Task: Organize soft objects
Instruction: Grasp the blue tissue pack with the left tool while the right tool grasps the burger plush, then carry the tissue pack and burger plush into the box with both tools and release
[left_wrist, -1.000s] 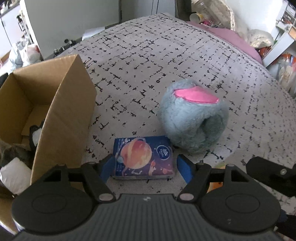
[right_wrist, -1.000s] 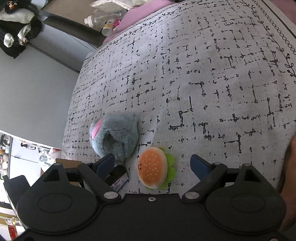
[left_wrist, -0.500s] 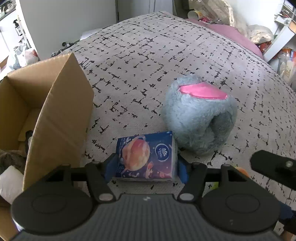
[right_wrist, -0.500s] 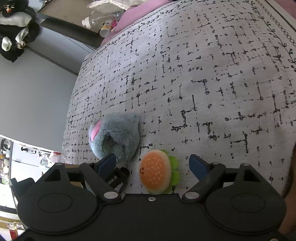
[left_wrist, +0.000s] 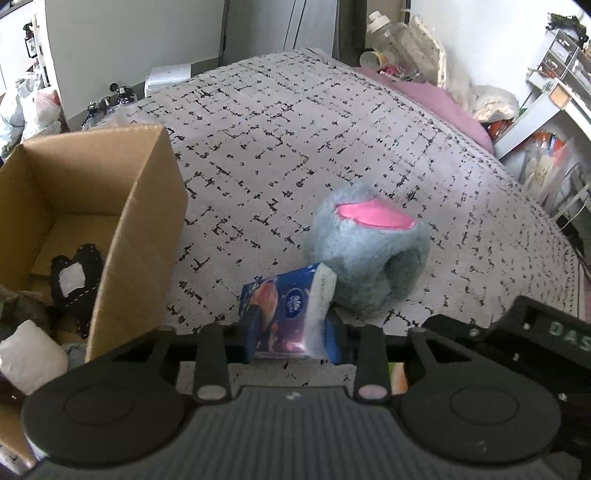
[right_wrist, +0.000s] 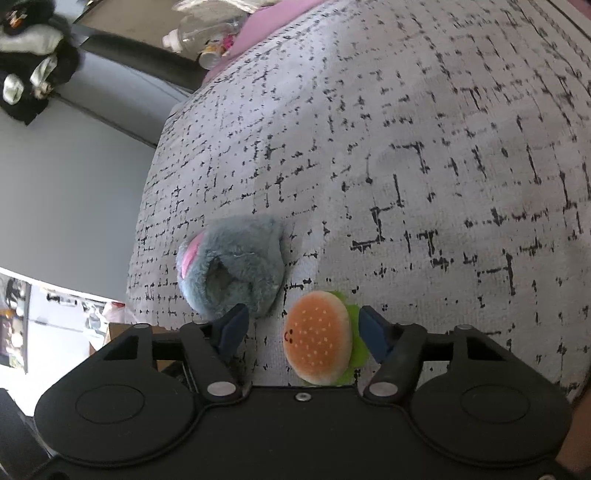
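My left gripper (left_wrist: 291, 332) is shut on a blue tissue pack (left_wrist: 291, 314) and holds it tilted, lifted off the bedspread. A grey fluffy plush with a pink patch (left_wrist: 369, 254) lies just behind it, also in the right wrist view (right_wrist: 232, 266). An open cardboard box (left_wrist: 144, 236) stands to the left, with dark and white soft items inside. My right gripper (right_wrist: 301, 332) is open, its blue fingers on either side of a hamburger plush (right_wrist: 319, 338) that lies on the bed.
The grey patterned bedspread (left_wrist: 332, 129) stretches ahead. A pink pillow (left_wrist: 443, 103) and bottles lie at the far end. Shelves (left_wrist: 554, 110) stand at the right. The right gripper's body (left_wrist: 535, 347) shows at lower right in the left wrist view.
My left gripper closed on the tissue pack and lifted and tilted it. My right gripper moved closer around the hamburger plush and stayed open.
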